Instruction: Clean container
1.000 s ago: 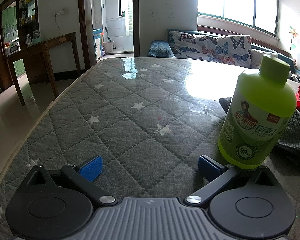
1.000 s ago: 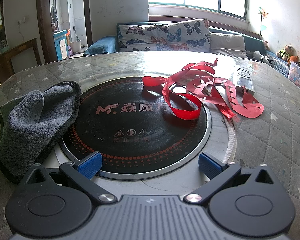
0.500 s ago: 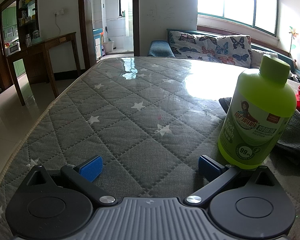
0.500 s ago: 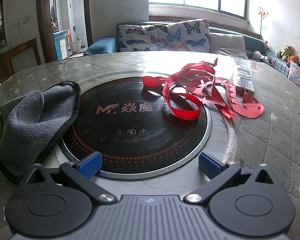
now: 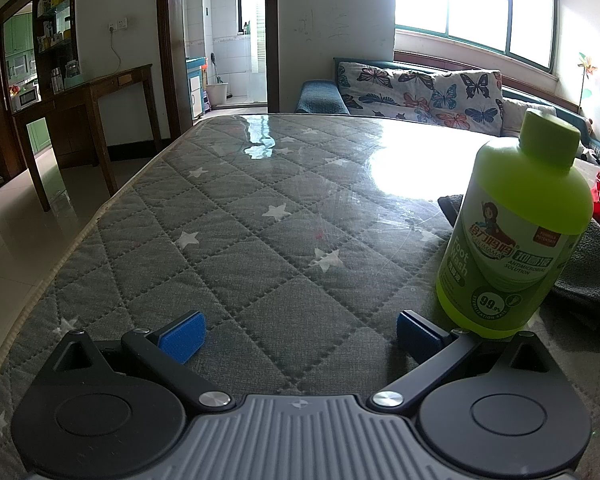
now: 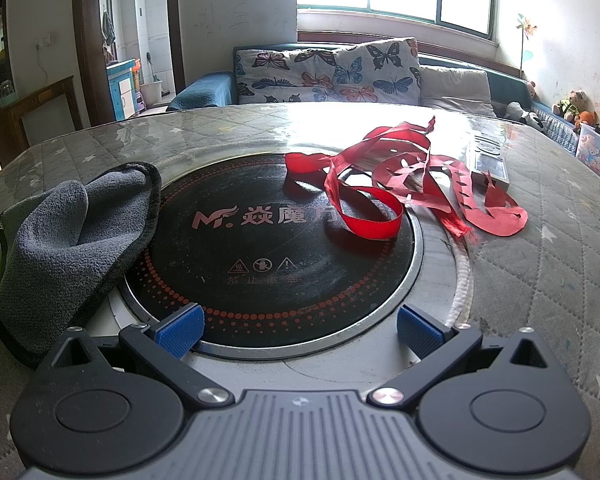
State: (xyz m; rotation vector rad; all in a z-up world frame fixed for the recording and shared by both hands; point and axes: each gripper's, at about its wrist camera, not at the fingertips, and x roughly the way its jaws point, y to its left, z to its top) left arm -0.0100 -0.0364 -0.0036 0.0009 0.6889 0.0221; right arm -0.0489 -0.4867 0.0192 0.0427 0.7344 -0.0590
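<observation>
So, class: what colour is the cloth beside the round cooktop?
Dark grey cloth, seen best in the right wrist view.

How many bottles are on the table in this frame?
1. A green bottle with its cap on stands upright on the quilted table, ahead-right of the open left gripper, beside the grey cloth. Others may sit outside both views.

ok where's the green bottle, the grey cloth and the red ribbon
green bottle (image 5: 516,240), left wrist view, on its label.
grey cloth (image 6: 72,240), right wrist view, on the middle of its folded top.
red ribbon (image 6: 374,224), right wrist view, on the front loop lying on the black cooktop.
</observation>
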